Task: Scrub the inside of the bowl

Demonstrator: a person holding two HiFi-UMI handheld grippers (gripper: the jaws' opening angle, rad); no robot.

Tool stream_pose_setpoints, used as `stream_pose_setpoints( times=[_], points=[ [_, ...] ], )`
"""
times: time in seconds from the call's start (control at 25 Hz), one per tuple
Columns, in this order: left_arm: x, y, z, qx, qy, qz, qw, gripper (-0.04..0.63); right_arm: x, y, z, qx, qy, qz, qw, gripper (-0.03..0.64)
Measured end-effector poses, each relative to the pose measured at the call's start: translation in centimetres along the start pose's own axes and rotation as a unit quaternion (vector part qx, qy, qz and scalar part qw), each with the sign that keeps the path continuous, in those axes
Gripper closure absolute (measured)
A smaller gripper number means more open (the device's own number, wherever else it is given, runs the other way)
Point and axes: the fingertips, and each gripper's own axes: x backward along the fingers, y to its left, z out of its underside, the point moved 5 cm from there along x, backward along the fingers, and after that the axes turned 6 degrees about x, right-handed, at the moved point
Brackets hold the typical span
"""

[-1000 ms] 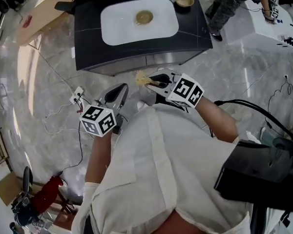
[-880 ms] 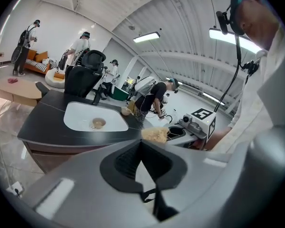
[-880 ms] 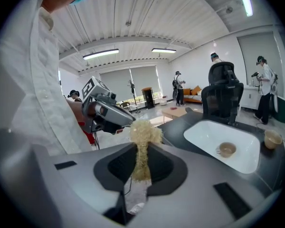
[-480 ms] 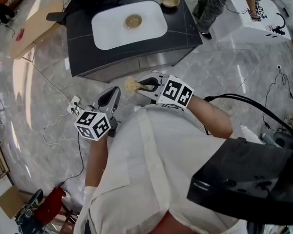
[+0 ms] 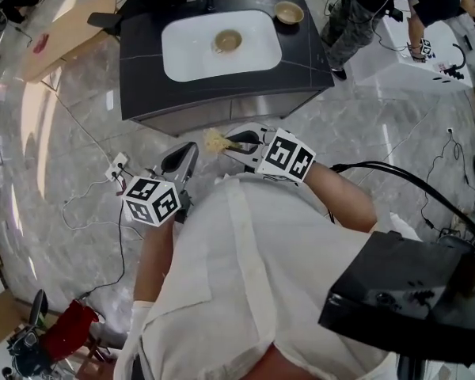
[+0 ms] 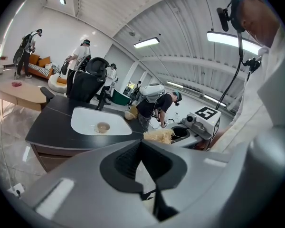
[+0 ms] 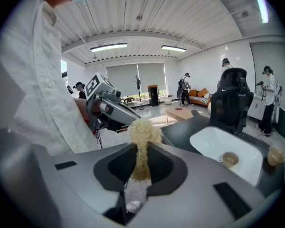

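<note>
The bowl (image 5: 227,40) sits inside a white basin (image 5: 190,58) sunk into a dark worktop (image 5: 142,77), at 12 o'clock in the head view and well apart from both claws, which show against the marble floor (image 5: 63,133) on the near side of the worktop's front edge. The right claw (image 5: 233,142) is grasping a straw-coloured fibrous scrubber (image 5: 214,141). In the right gripper view the right claw (image 7: 141,163) pinches the scrubber's (image 7: 142,129) lower strand between its pads, while the bushy head stands up above the tips. From there the bowl (image 7: 230,159) lies at 3 o'clock, low in the basin (image 7: 213,144). The left claw (image 5: 188,153) is at 8 o'clock of the right one and just beside it. In the left gripper view the left claw (image 6: 141,146) is clenched with nothing between its pads, and the bowl (image 6: 103,127) shows at 10 o'clock of the tips. A second bowl (image 5: 289,11) stands on the bare worktop at 2 o'clock of the first, outside the basin. A black office chair (image 7: 230,101) stands at the worktop's far side. The person's white shirt (image 5: 253,275) fills the head view from 5 to 7 o'clock.
</note>
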Motion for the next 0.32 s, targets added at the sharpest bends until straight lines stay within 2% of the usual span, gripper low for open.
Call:
stream_pose_setpoints(
  times=[0.32],
  points=[
    [0.85,0.73,0.27,-0.001,0.008,0.009,0.9999,0.589,-0.56,0.59,-0.22,-0.006,0.008,0.013,1.000,0.566]
  ],
)
